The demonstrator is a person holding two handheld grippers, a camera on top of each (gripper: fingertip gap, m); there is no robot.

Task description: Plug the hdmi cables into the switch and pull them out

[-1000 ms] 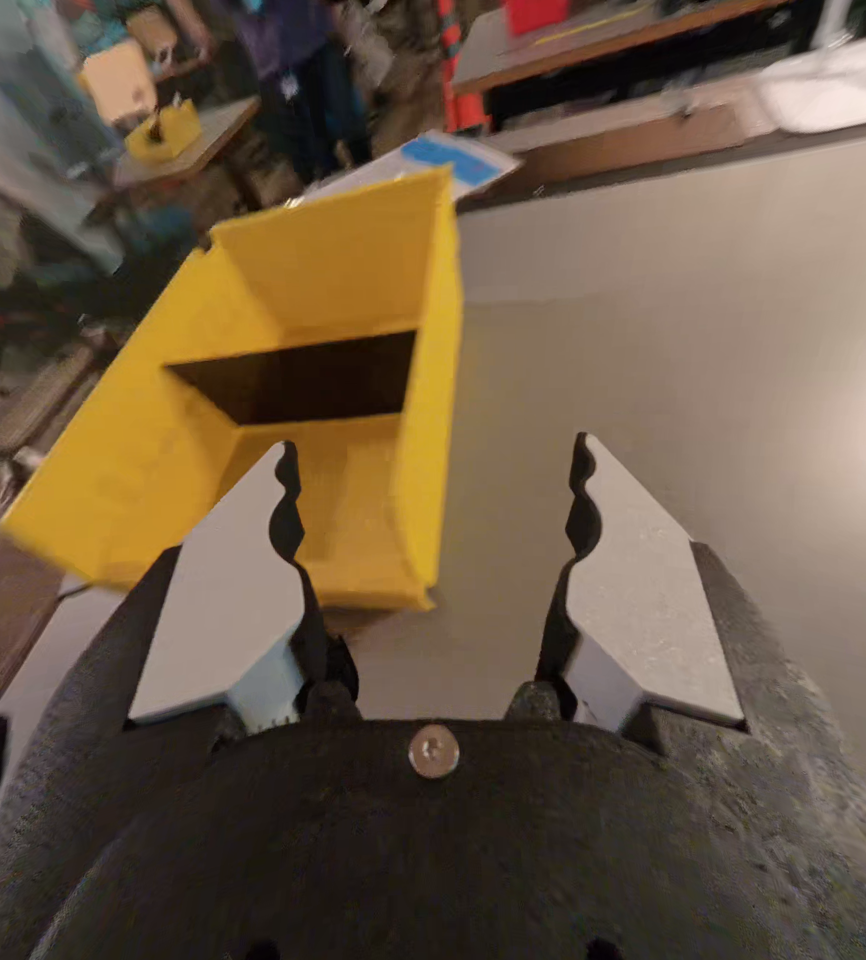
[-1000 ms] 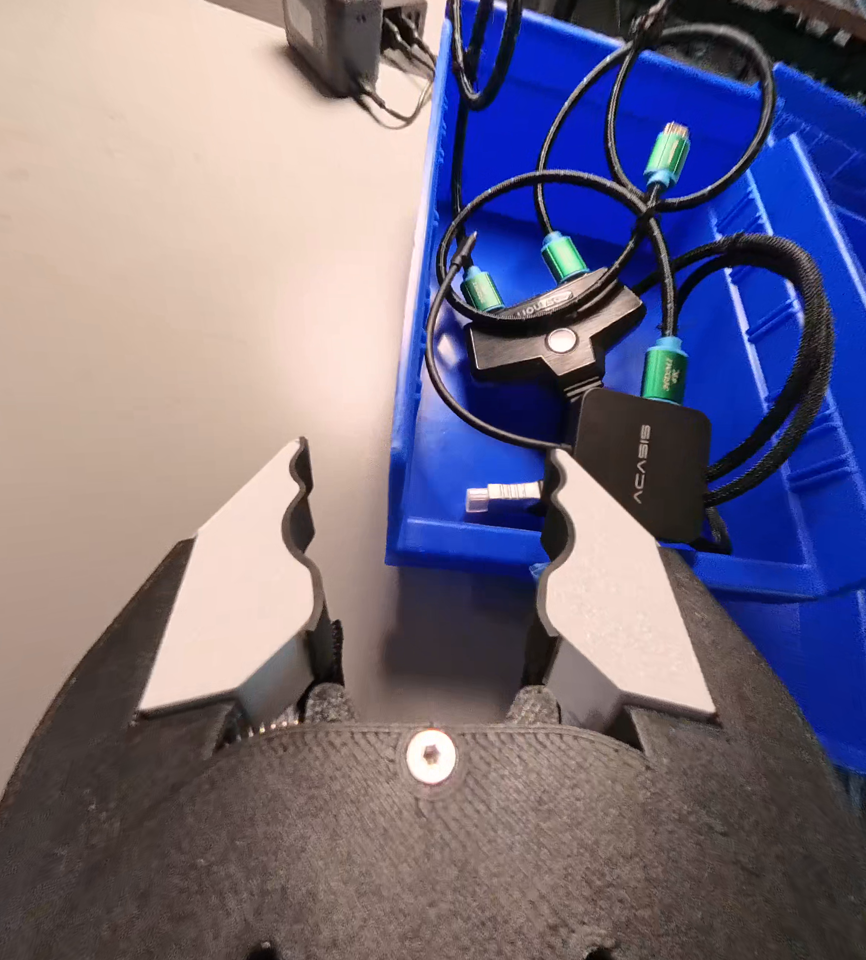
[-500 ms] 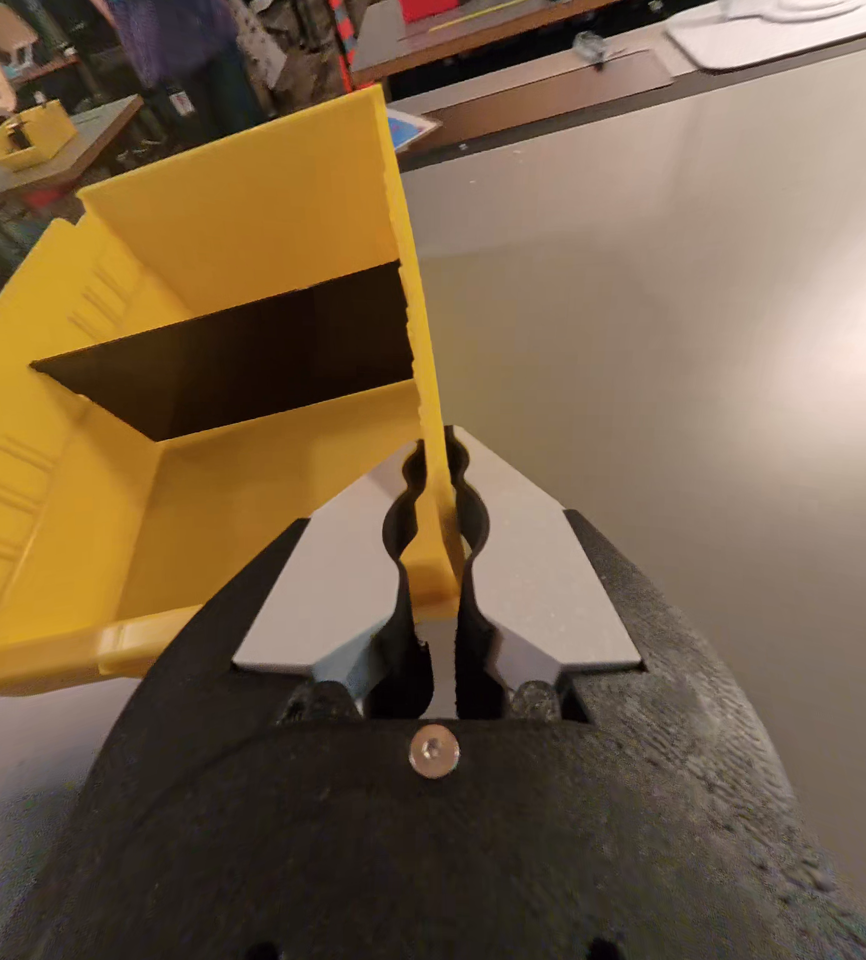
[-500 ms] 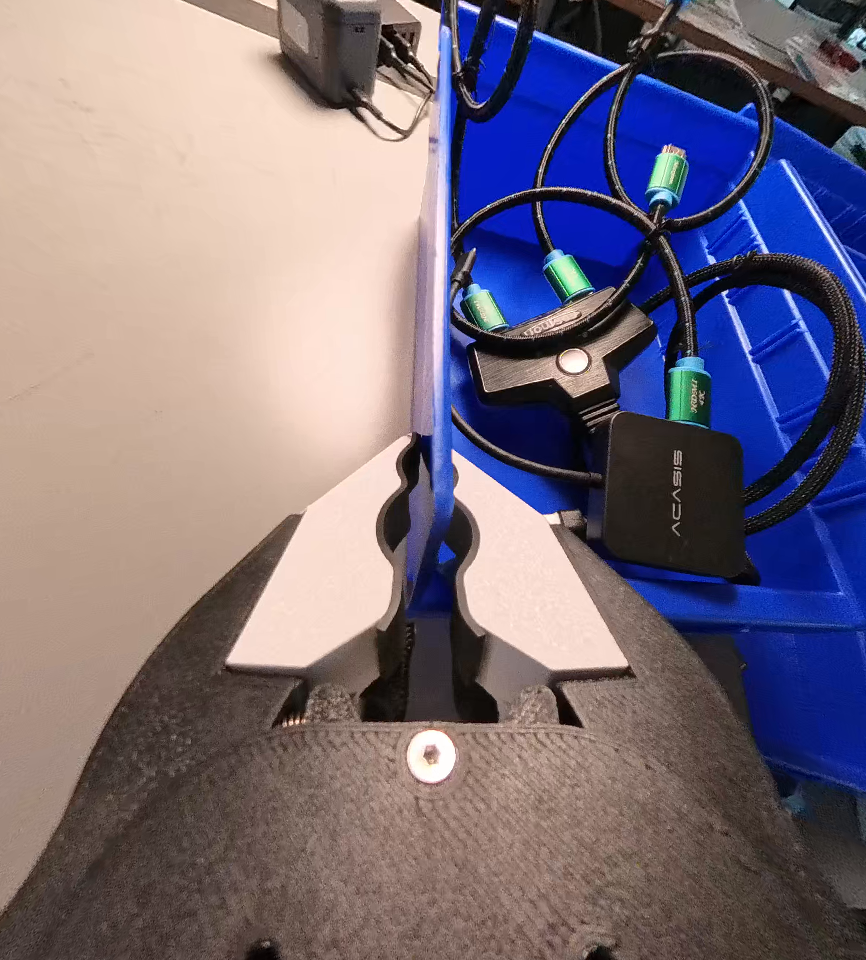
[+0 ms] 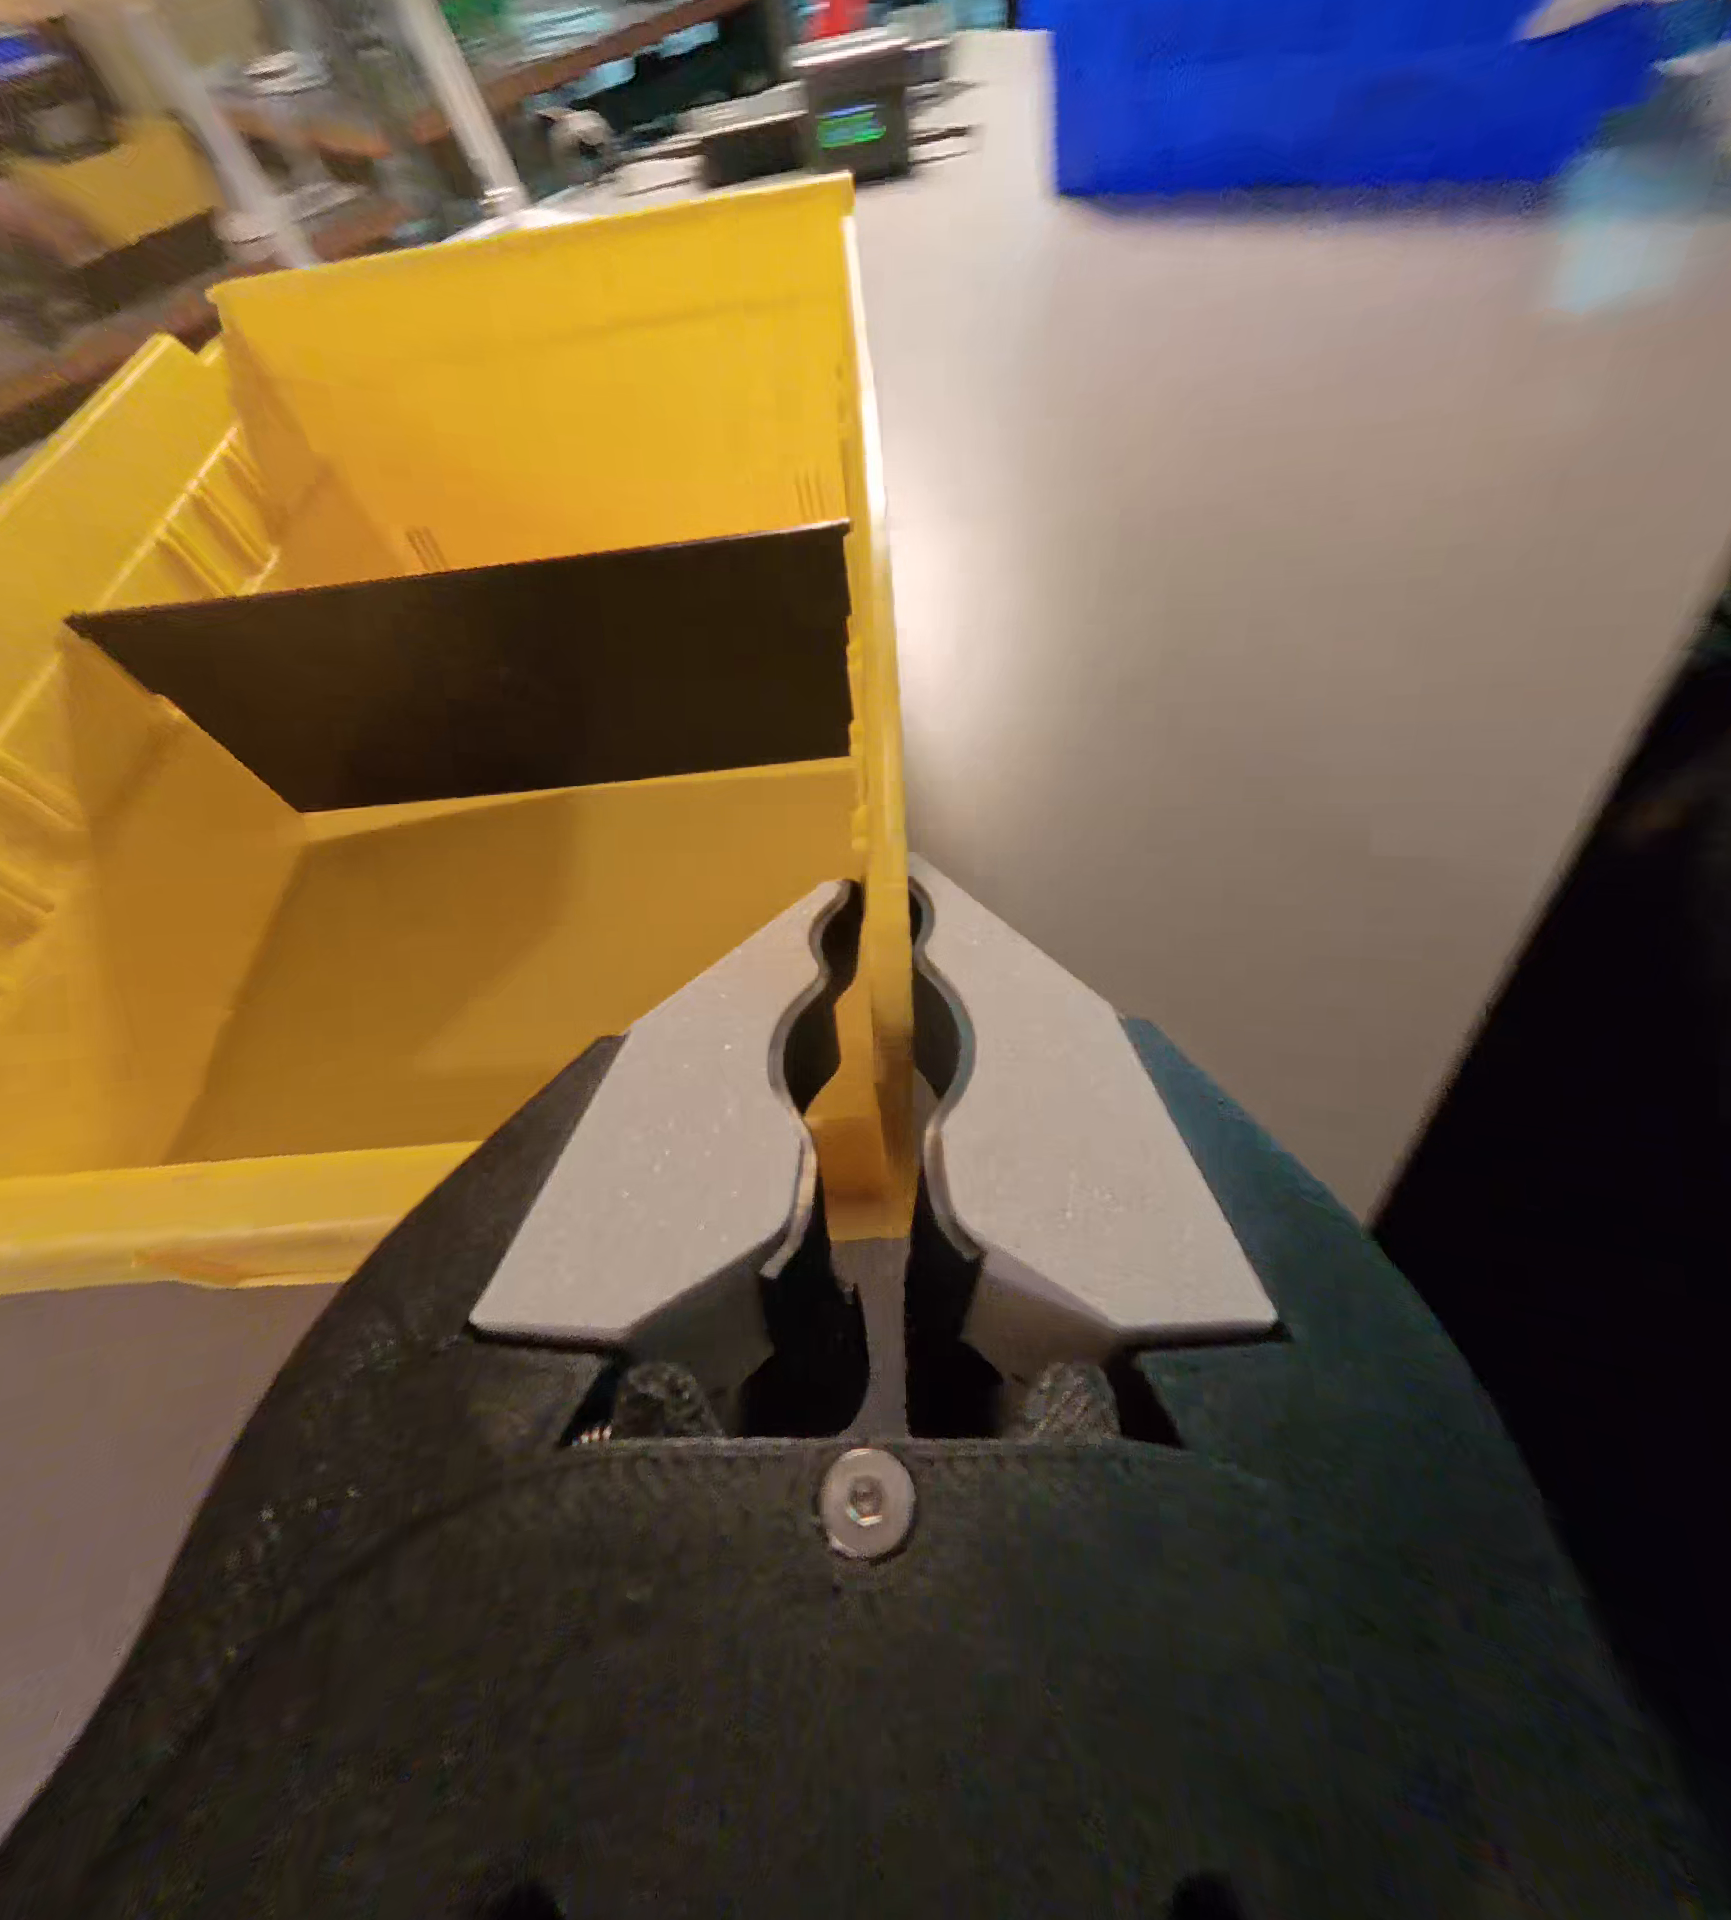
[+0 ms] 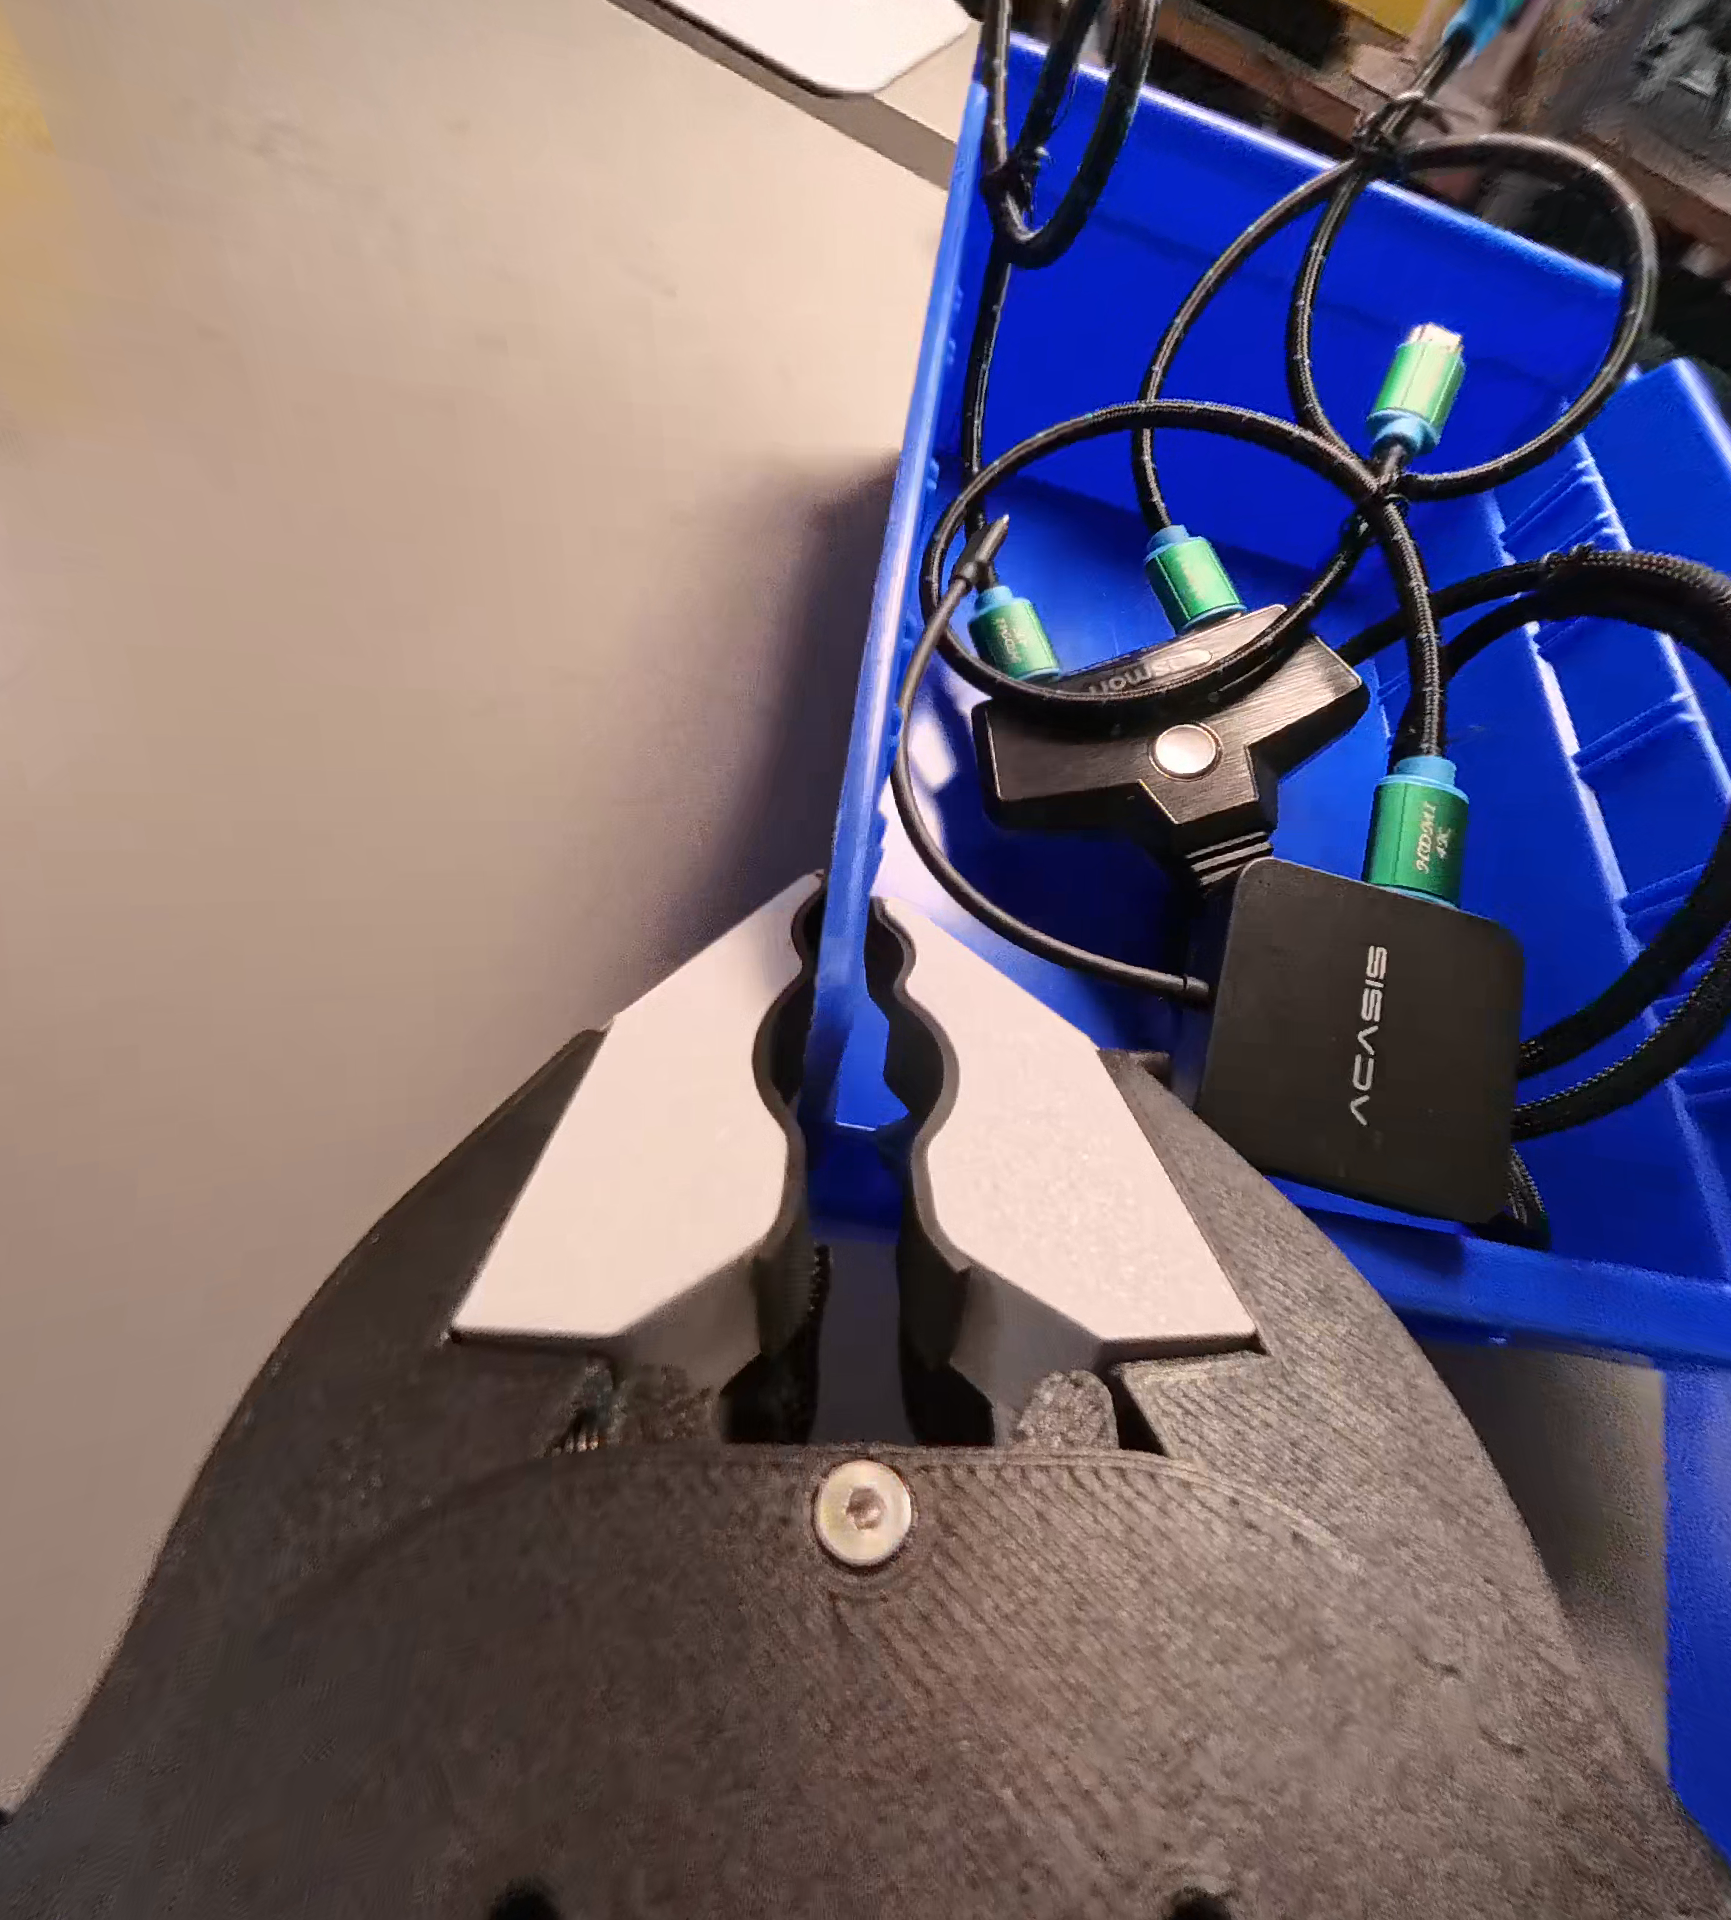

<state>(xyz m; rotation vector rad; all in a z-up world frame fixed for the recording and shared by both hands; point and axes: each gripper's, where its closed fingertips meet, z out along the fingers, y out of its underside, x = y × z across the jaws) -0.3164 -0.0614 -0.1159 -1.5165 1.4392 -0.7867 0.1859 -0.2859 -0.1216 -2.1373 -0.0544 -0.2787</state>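
Note:
My right gripper (image 6: 848, 904) is shut on the left wall of a blue bin (image 6: 876, 790). Inside the bin lie a black T-shaped HDMI switch (image 6: 1167, 748), a square black box (image 6: 1360, 1039) and black braided HDMI cables with green plugs (image 6: 1412, 842). Two green plugs (image 6: 1012, 639) sit at the switch's far side. One plug (image 6: 1417, 379) lies loose. My left gripper (image 5: 882, 894) is shut on the right wall of a yellow bin (image 5: 528, 416). The yellow bin has a black divider (image 5: 487, 665) and looks empty.
Both bins rest on a pale grey table (image 5: 1256, 582). In the left wrist view the blue bin (image 5: 1308, 94) shows blurred at the far right, with a dark device (image 5: 819, 135) beside it. The table's right edge (image 5: 1588, 904) drops to a dark floor. More blue bins (image 6: 1713, 582) stand right of the held one. About 55 cm separates my left fingertips from my right.
One second ago both grippers were open beside their bins. Both have since shut on the bin walls. The left view has swung right and the blue bin now shows in it.

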